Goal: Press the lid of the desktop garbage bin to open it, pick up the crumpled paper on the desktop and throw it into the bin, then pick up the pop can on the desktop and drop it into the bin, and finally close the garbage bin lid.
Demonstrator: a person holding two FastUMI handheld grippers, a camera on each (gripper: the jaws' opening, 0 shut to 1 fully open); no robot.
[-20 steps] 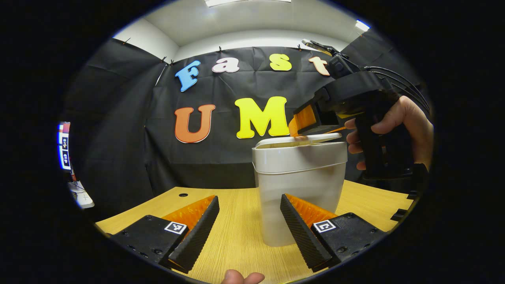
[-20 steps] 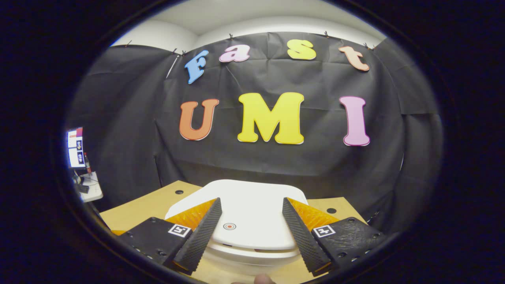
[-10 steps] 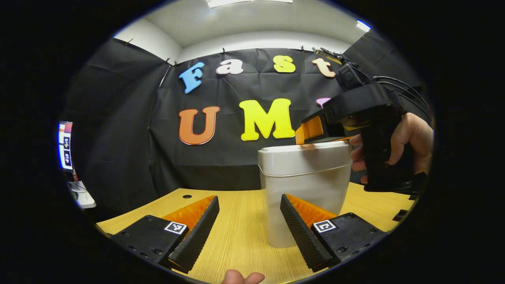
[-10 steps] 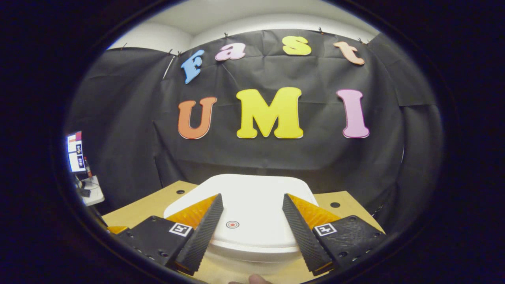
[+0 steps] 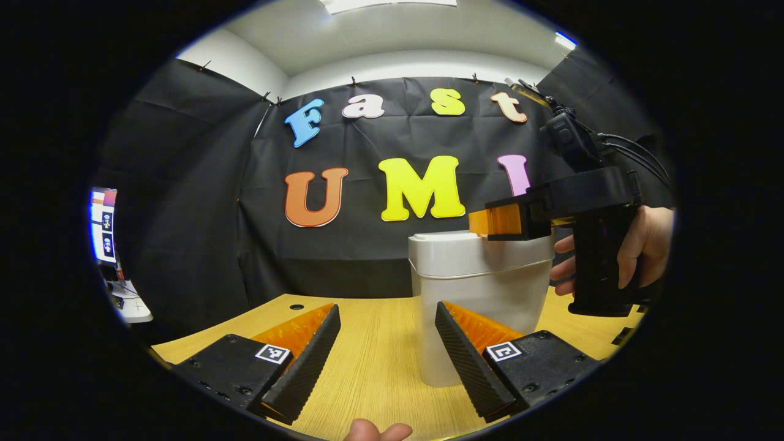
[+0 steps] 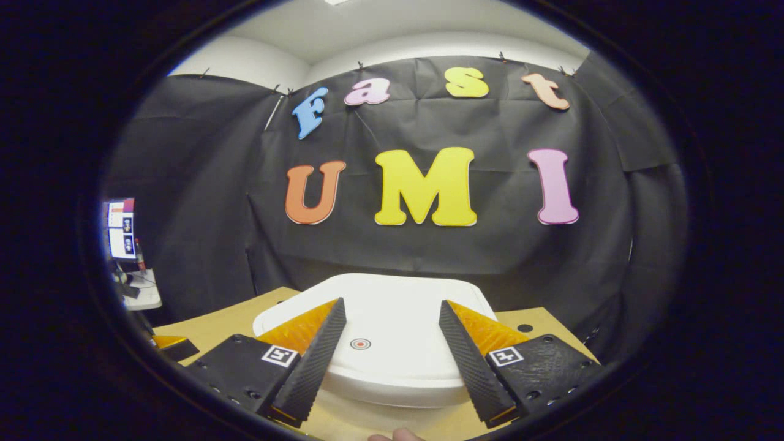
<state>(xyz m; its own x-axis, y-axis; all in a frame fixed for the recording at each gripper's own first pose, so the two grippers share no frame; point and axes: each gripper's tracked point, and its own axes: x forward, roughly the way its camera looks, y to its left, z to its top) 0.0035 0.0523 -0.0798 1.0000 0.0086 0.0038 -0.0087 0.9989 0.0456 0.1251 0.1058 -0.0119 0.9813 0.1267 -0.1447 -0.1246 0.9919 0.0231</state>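
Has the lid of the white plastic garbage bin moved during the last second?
Yes. In the left gripper view the lid was tilted up above the white plastic garbage bin; now it lies flat on the rim.

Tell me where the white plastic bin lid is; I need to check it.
White plastic bin lid lies flat on the bin, beneath the open right gripper, on the wooden desk.

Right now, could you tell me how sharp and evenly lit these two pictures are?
Left gripper view: sharp, with bright ceiling lights; the fisheye bends the table edge. Right gripper view: bin lid crisp, no glare, room edges curved.
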